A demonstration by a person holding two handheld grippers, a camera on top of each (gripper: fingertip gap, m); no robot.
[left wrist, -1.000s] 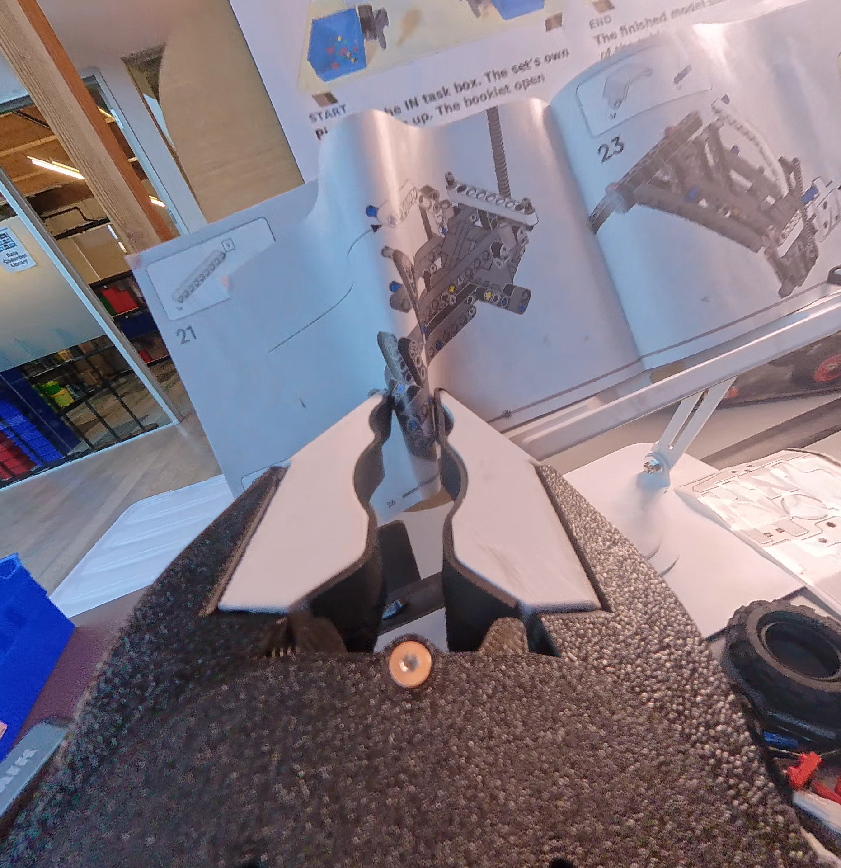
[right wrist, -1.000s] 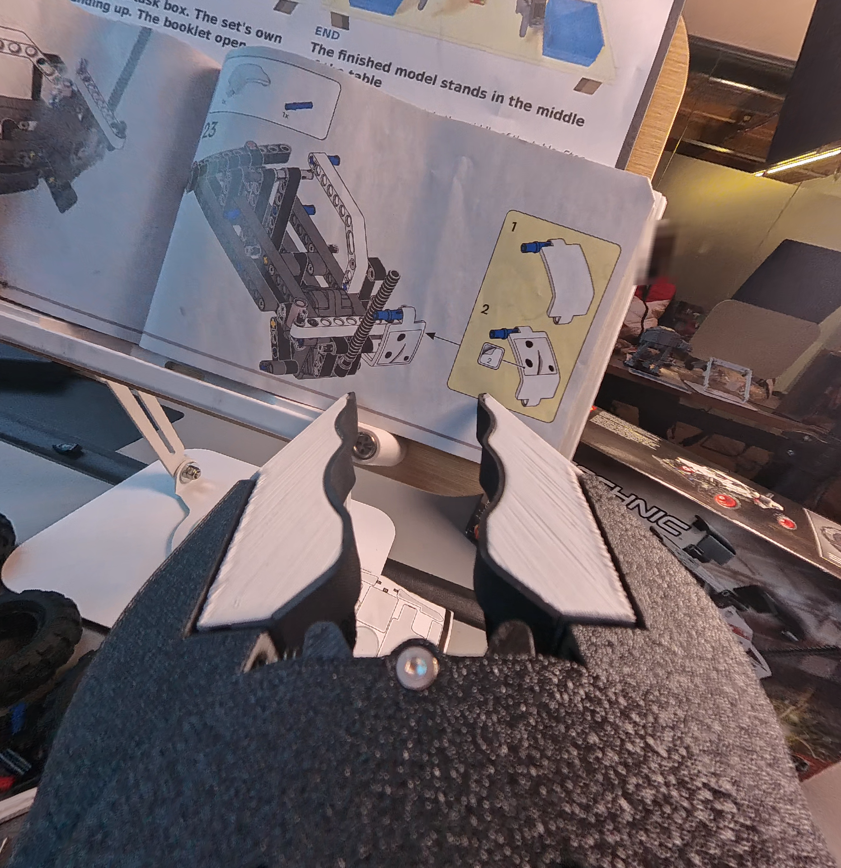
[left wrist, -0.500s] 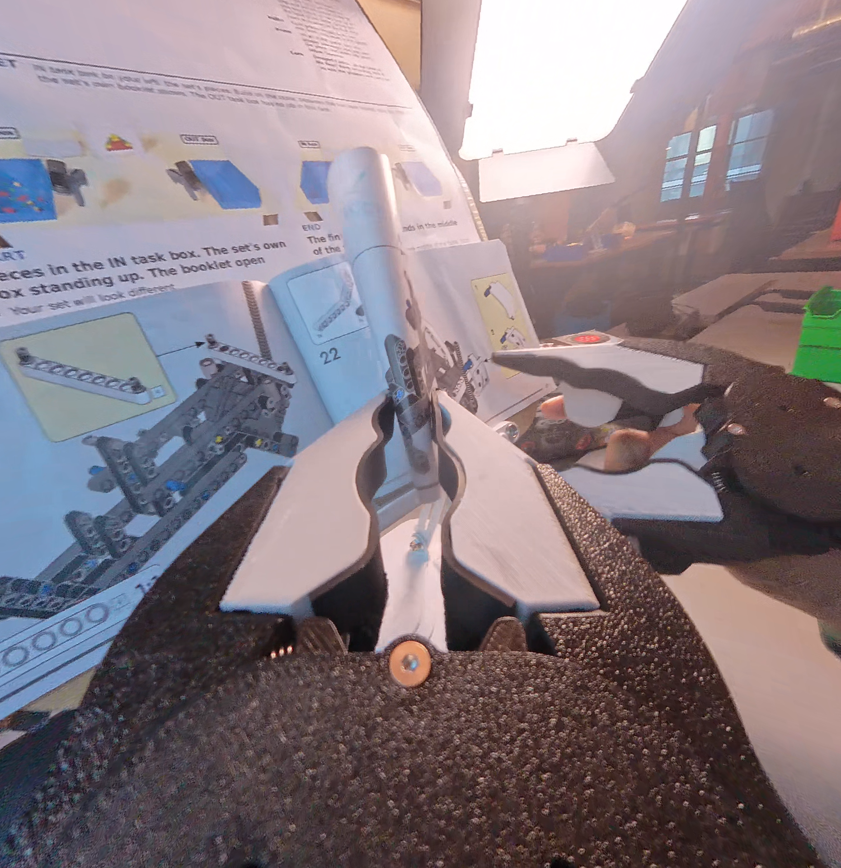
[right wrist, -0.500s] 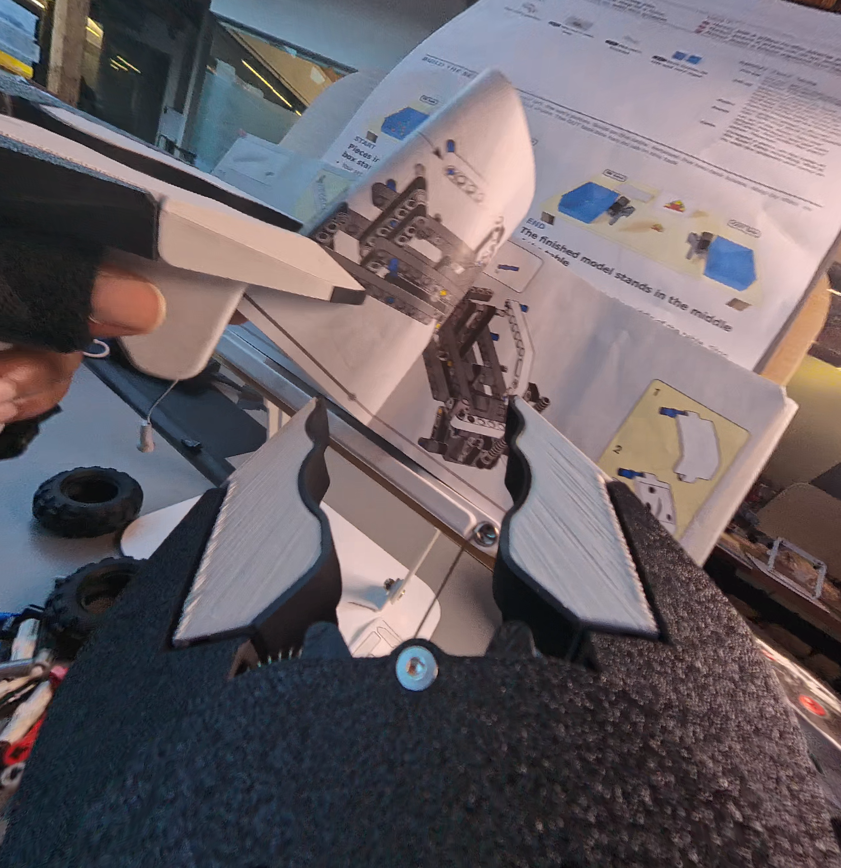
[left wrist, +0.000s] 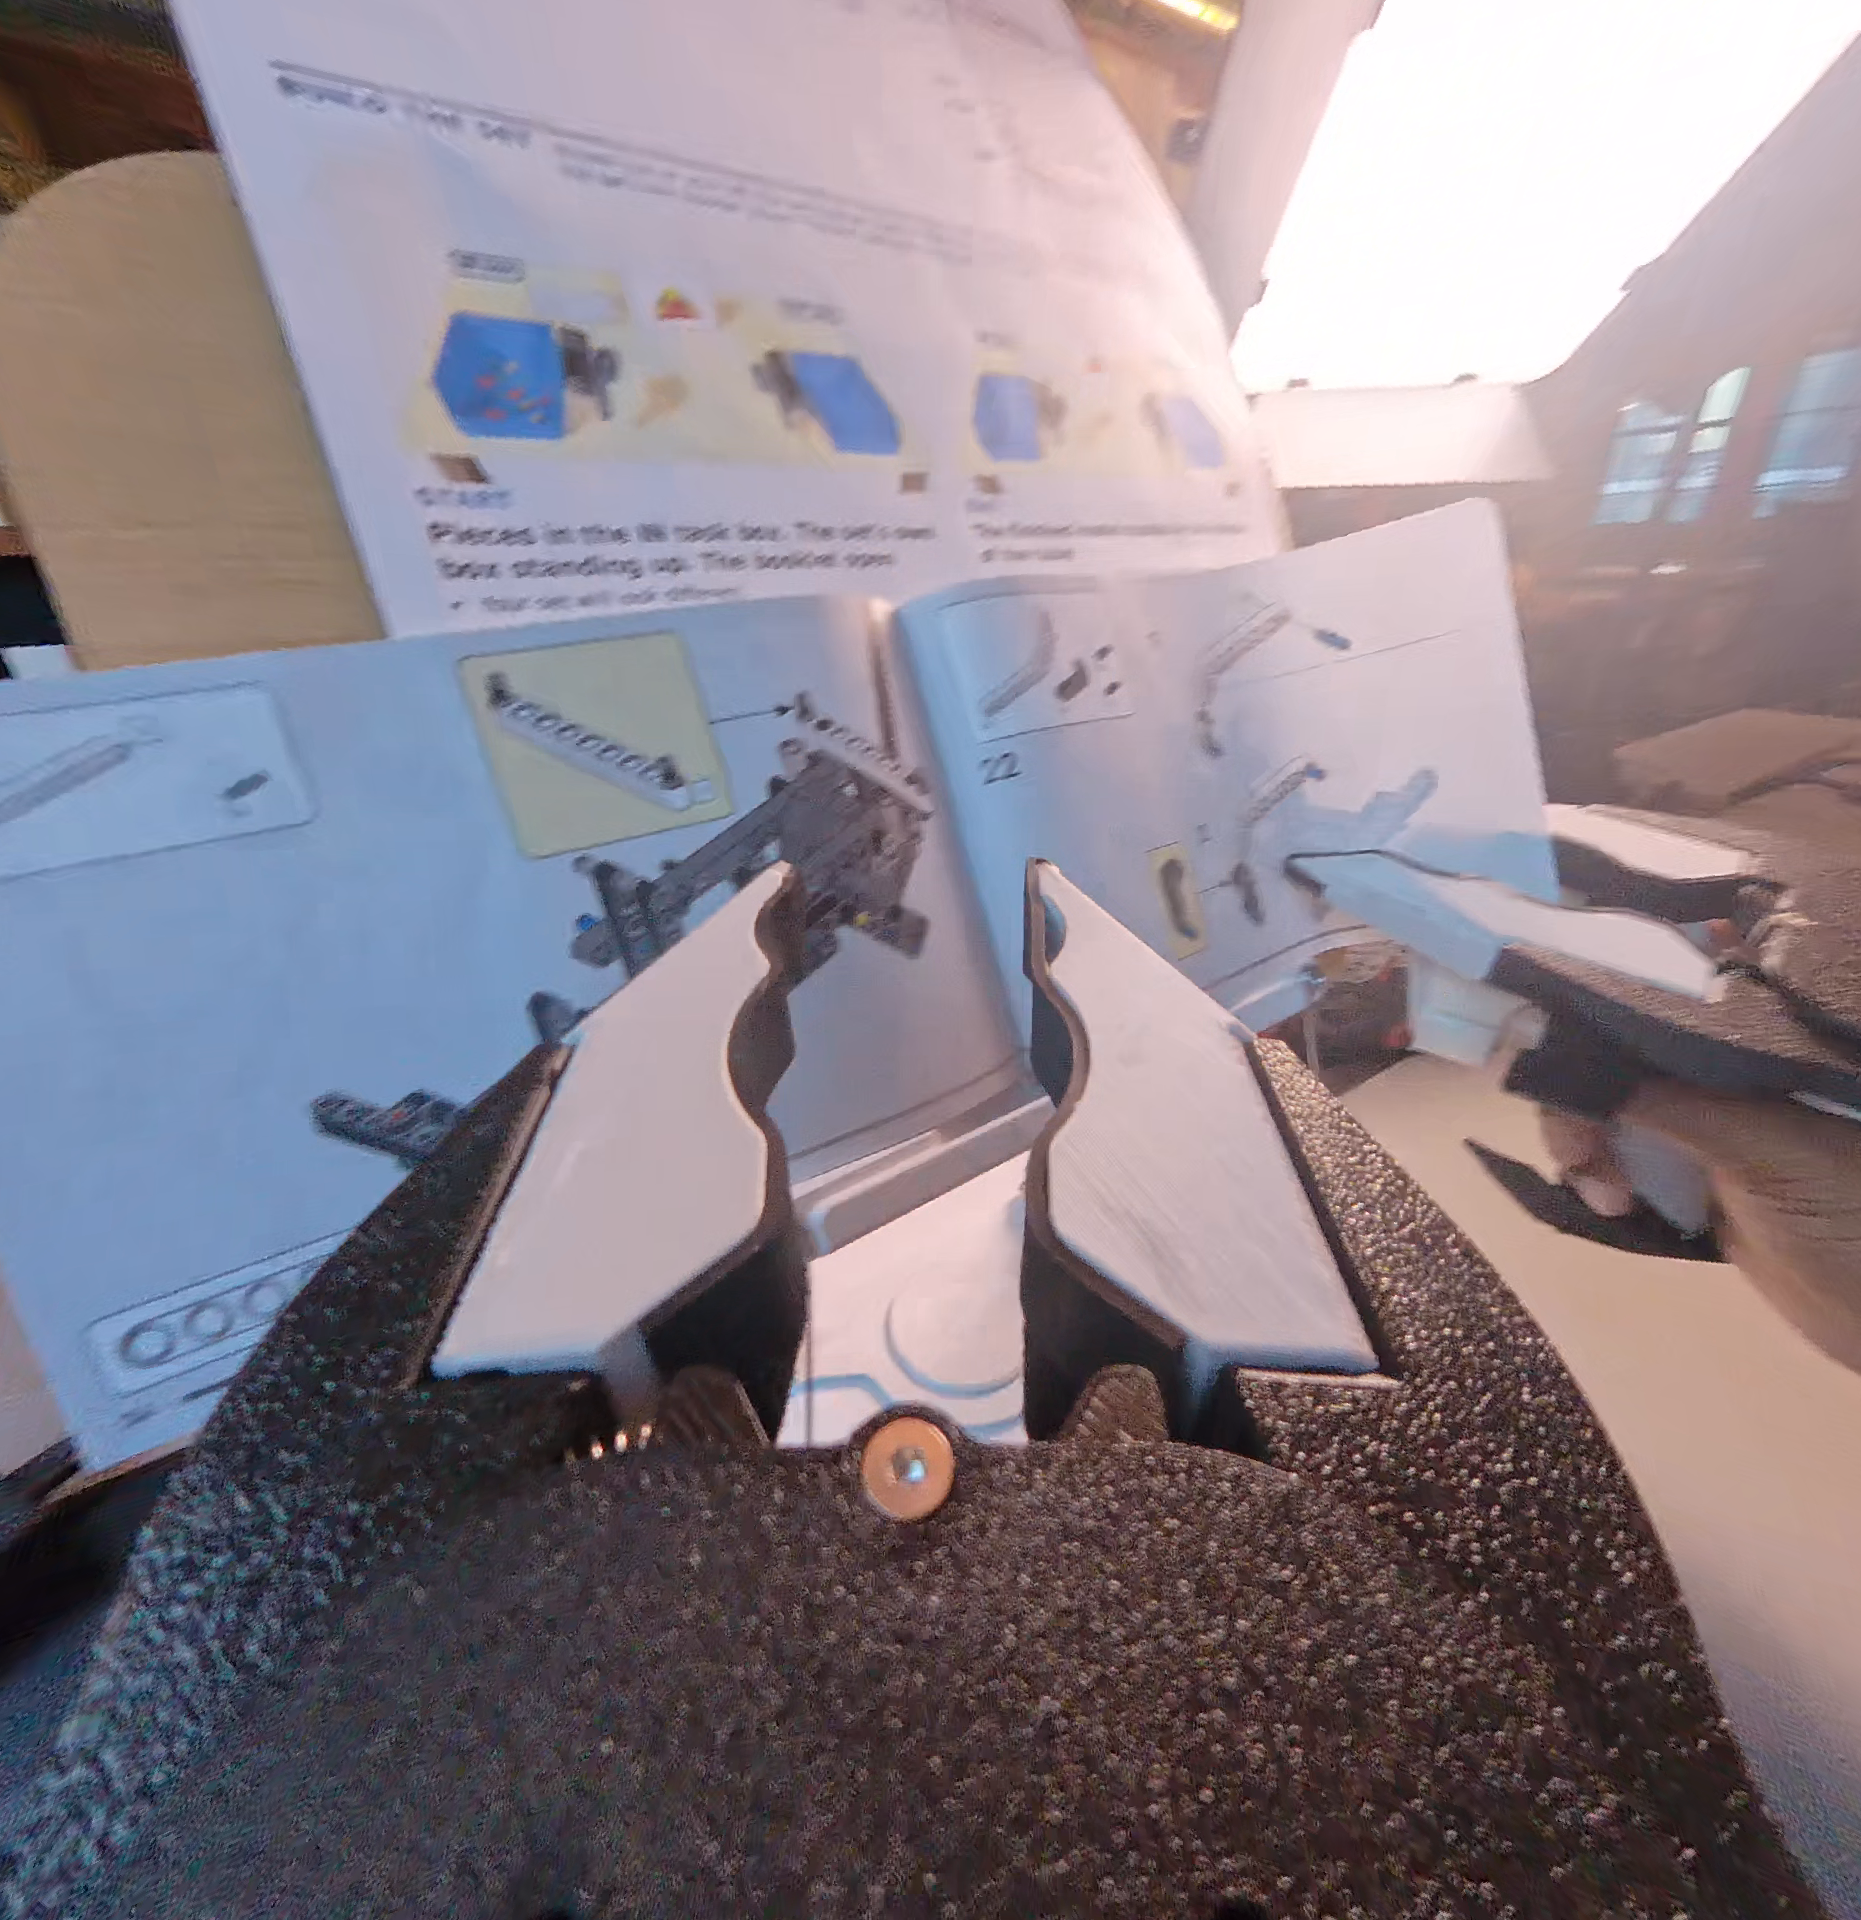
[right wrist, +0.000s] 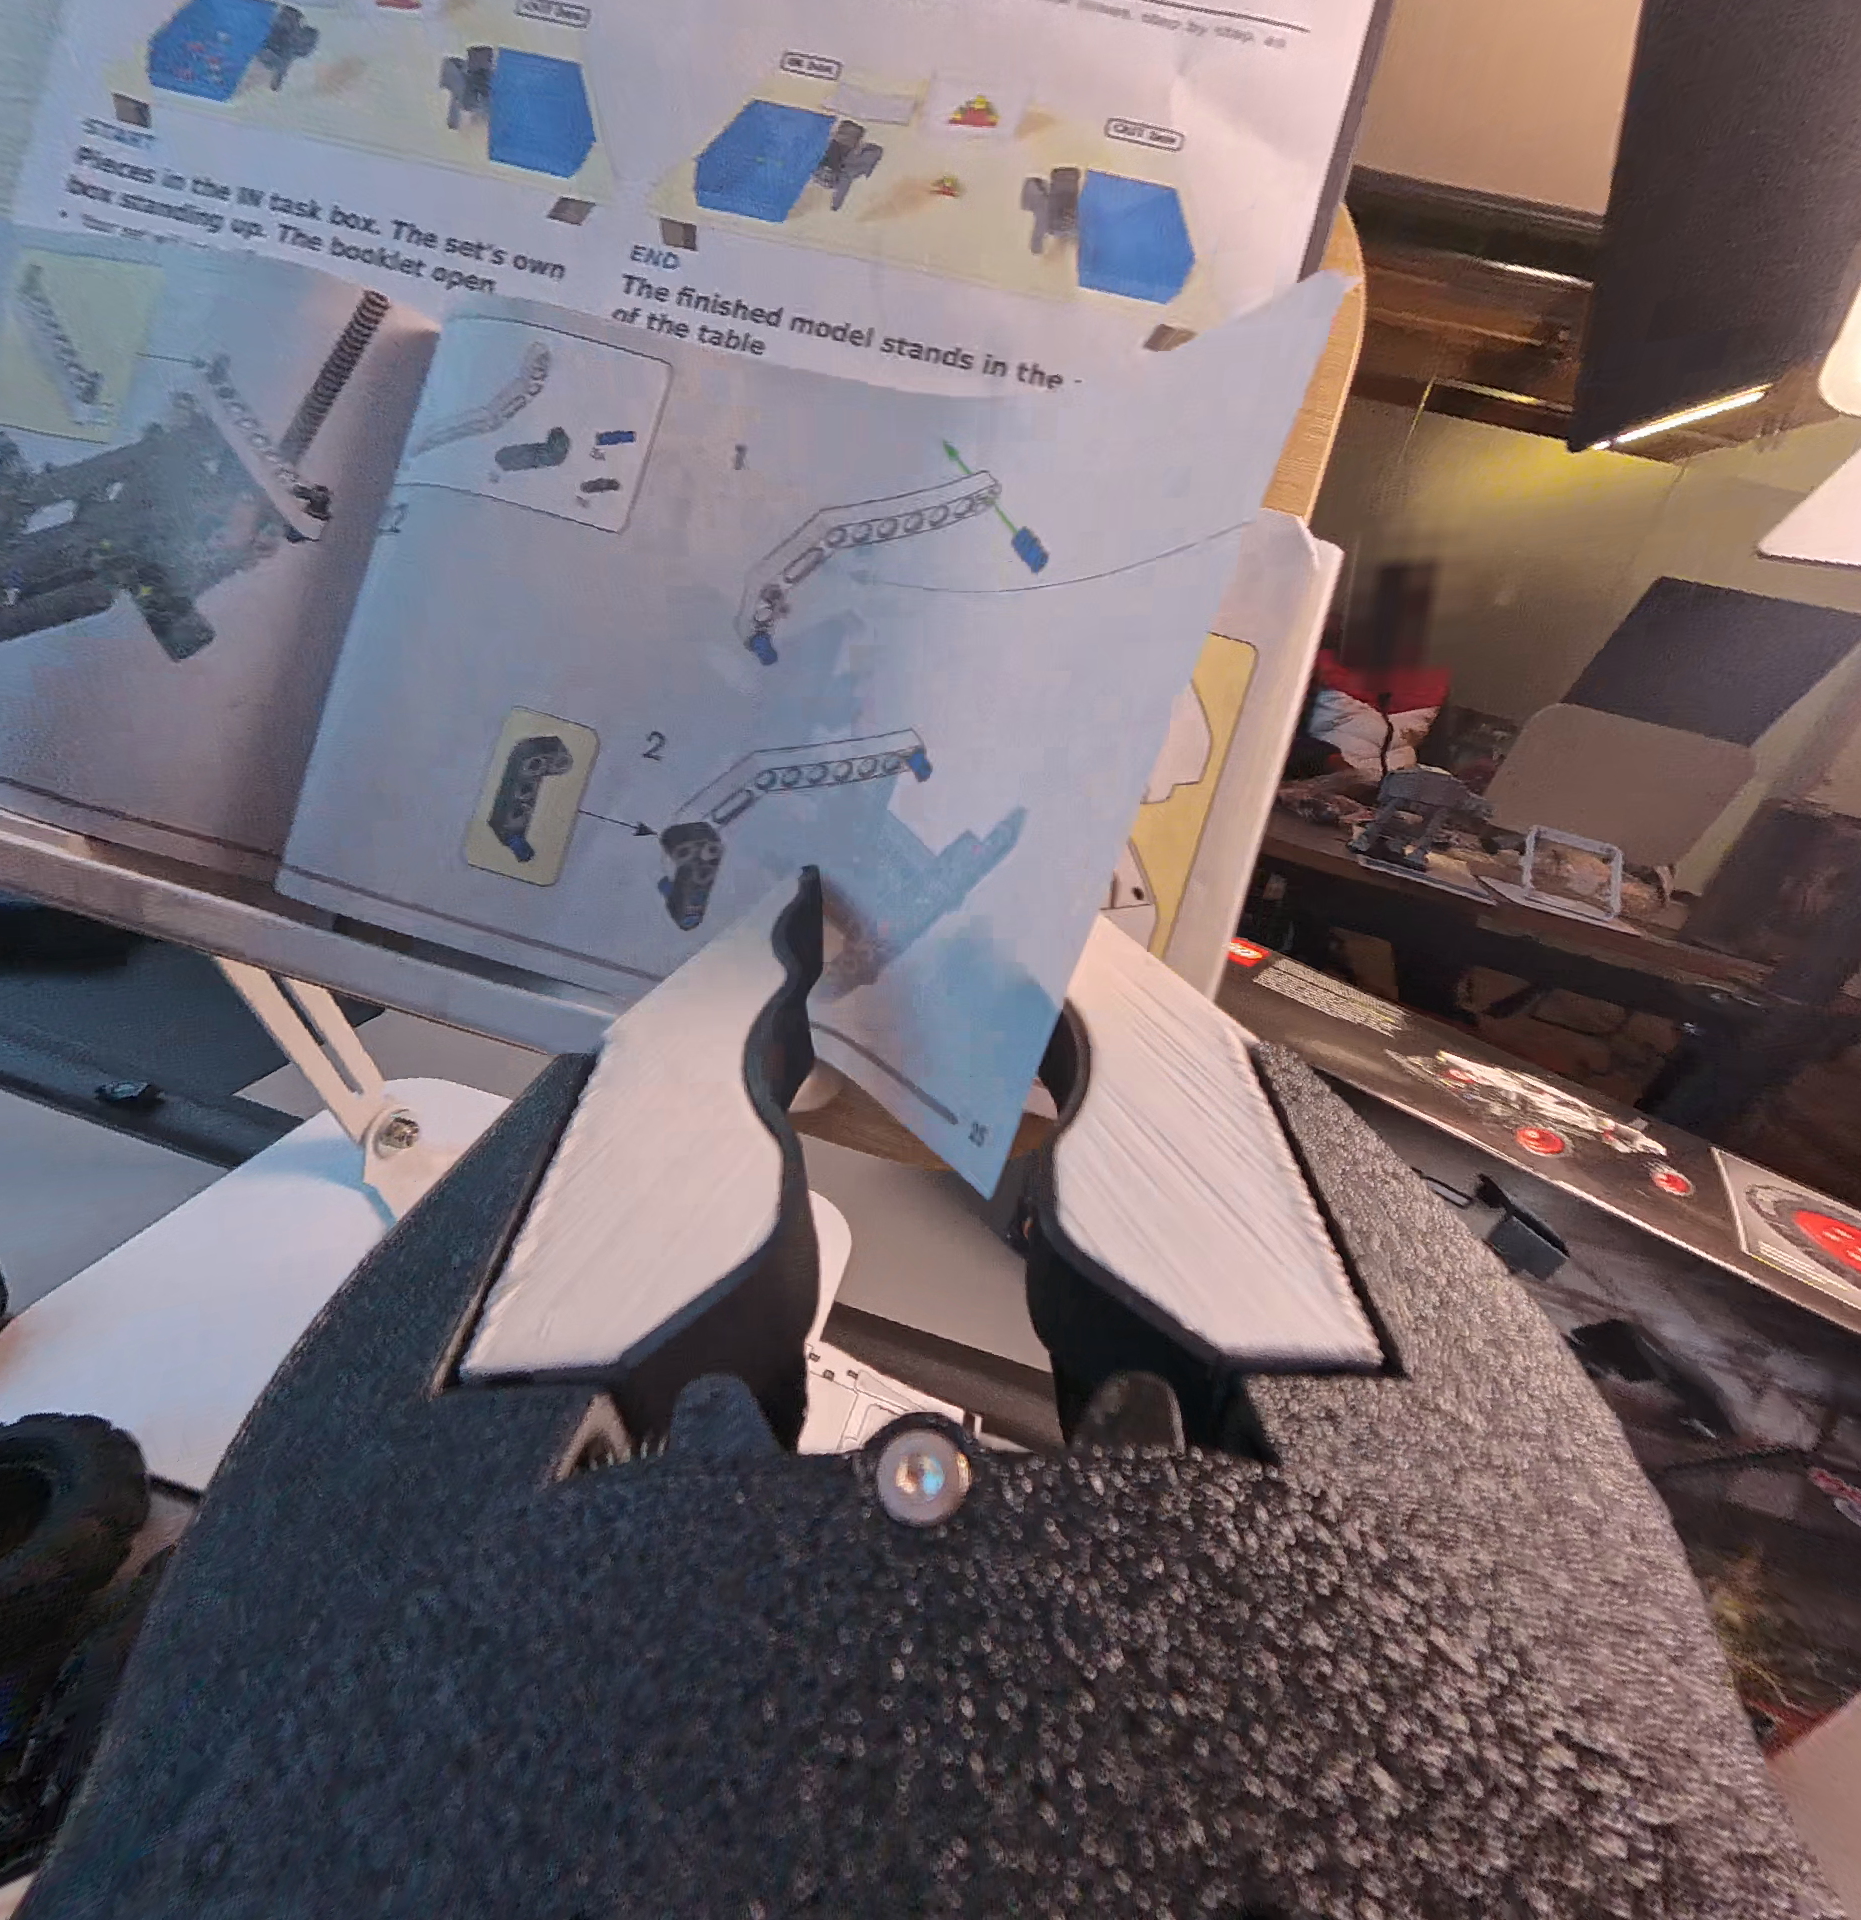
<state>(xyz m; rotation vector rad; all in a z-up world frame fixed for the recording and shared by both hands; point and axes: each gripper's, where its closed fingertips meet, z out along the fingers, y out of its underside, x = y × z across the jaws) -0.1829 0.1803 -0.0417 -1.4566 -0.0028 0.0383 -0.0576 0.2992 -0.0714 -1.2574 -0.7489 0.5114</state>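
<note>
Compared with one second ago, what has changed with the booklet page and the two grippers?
The left gripper has let go of the booklet page and now stands open. The page has swung over to the right, and its lower corner now lies between the fingers of the open right gripper. The instruction sheet behind stays put.

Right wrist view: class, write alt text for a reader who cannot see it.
The open right gripper has the loose lower corner of a booklet page between its spread fingers, which do not clamp it. The instruction booklet stands open on a white stand, a printed sheet behind, black tyres at left.
</note>
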